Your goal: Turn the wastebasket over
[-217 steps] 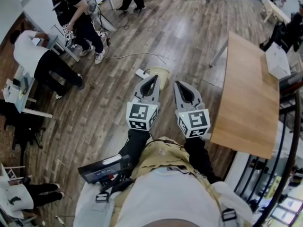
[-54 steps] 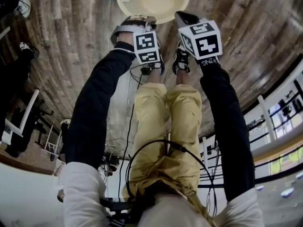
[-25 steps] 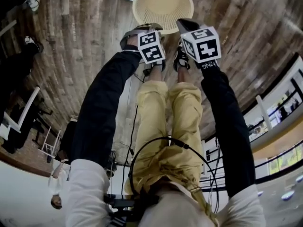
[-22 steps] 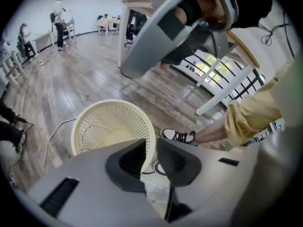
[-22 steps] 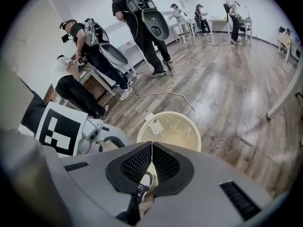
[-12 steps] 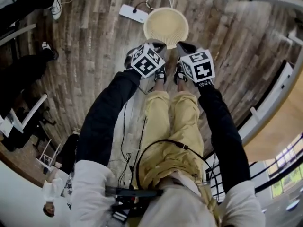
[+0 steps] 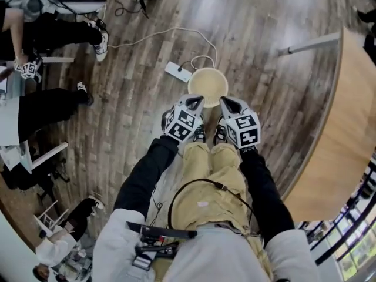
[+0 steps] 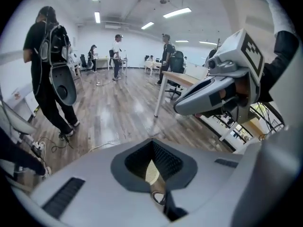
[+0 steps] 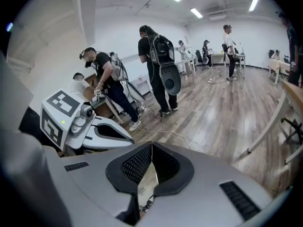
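1. Your left gripper (image 7: 194,101) is closed, its jaw tips meeting, and it grips nothing. Through the gap behind the tips only a sliver of cream mesh shows, lying far below.
2. Your right gripper (image 7: 225,103) is closed in the same way and is just as empty. It sits just beside the left one, and both point forward and down.
3. The wastebasket (image 7: 207,86) stands on the wooden floor (image 7: 276,93), ahead of and below both pairs of tips and roughly centred between them. Neither gripper touches it. It appears to rest on its base with the mouth facing up at you.
4. A white power strip (image 7: 177,71) and its cable lie on the floor just beyond the left gripper's side of the basket.
5. Judging by this, the turning step looks finished and you are standing clear with nothing in hand.
6. If another flip is wanted, the next move calls for opening both sets of jaws. You would then lower them to opposite sides of the rim and keep clear of the cable.
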